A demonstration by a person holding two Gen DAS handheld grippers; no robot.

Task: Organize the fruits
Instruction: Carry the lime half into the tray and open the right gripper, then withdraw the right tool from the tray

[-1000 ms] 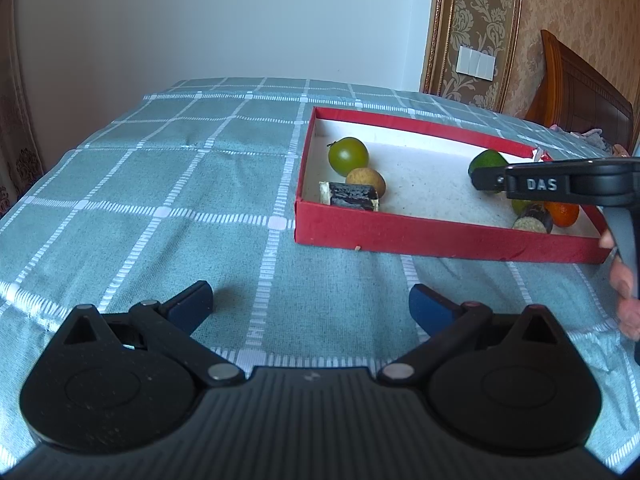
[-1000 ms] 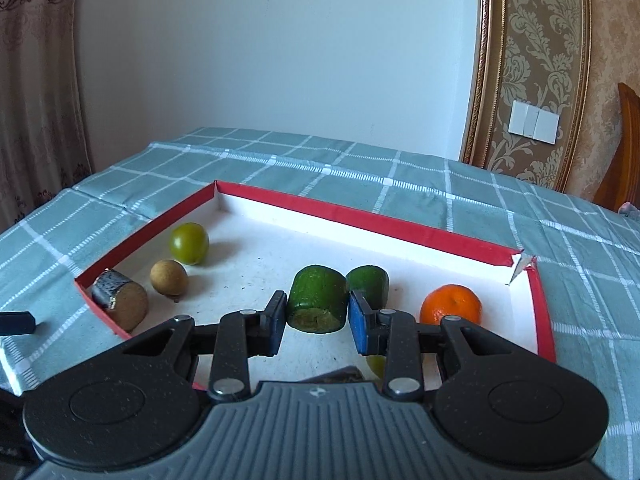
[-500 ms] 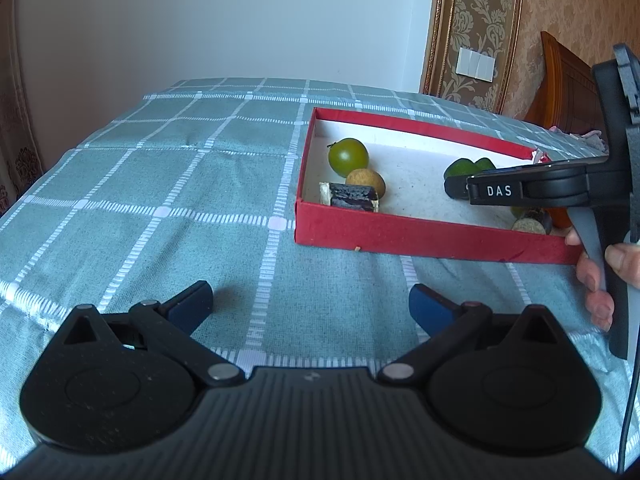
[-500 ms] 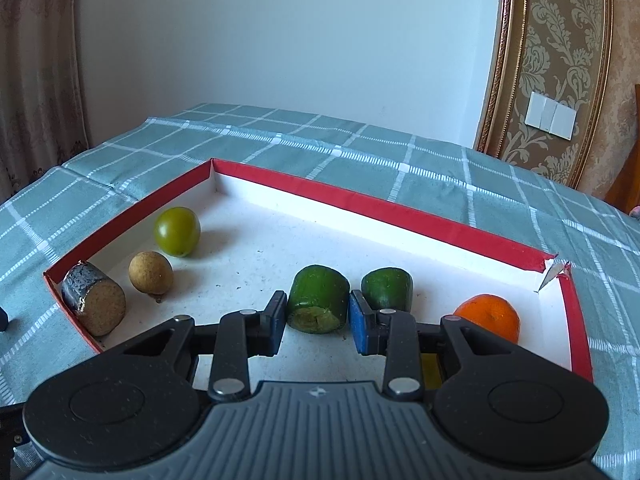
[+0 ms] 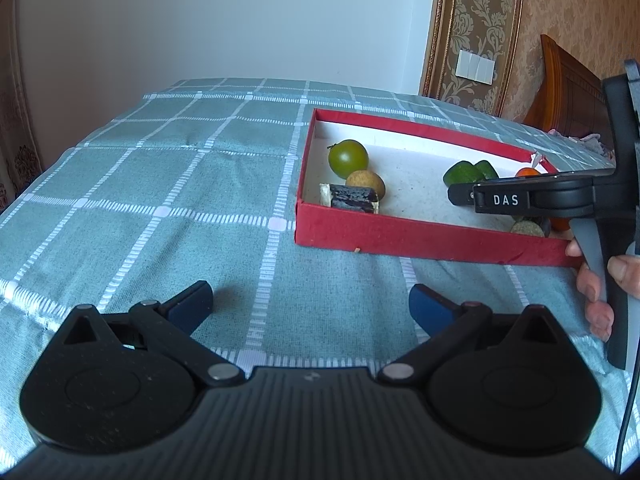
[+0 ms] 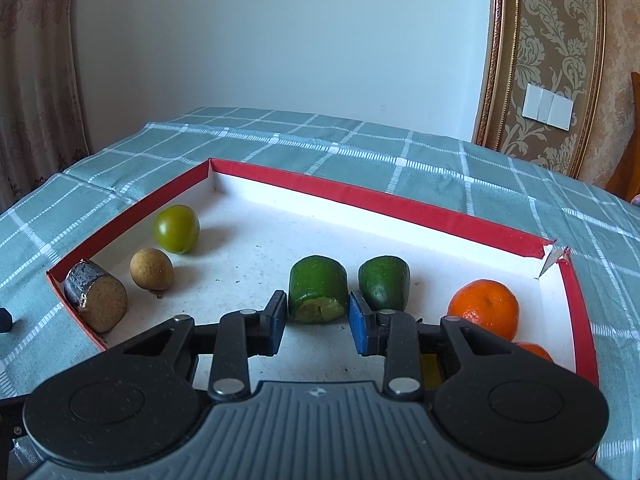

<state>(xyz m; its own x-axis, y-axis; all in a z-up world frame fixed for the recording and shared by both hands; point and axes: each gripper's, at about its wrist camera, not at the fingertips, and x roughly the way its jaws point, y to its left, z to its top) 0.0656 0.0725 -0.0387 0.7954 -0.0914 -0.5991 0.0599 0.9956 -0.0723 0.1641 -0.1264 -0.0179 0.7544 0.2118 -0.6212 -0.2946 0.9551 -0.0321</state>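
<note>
A red tray (image 6: 400, 204) with a white floor holds the fruit. My right gripper (image 6: 318, 322) is partly open around the near end of a cut green fruit piece (image 6: 319, 286) that rests on the tray floor; a second green piece (image 6: 385, 281) lies right of it. Also in the tray are a round green fruit (image 6: 177, 228), a tan round fruit (image 6: 151, 268), a dark-skinned cut piece (image 6: 96, 295) and an orange (image 6: 484, 307). My left gripper (image 5: 310, 306) is wide open and empty above the cloth, in front of the tray (image 5: 420, 236).
A green checked cloth (image 5: 160, 184) covers the table. The right gripper body (image 5: 540, 198) and the hand holding it show in the left wrist view over the tray's right part. A wooden headboard (image 5: 568, 92) stands at the far right.
My right gripper has moved left and lowered over the tray, and the green piece now rests on the tray floor with the pads slightly apart from it. My left gripper has stayed still.
</note>
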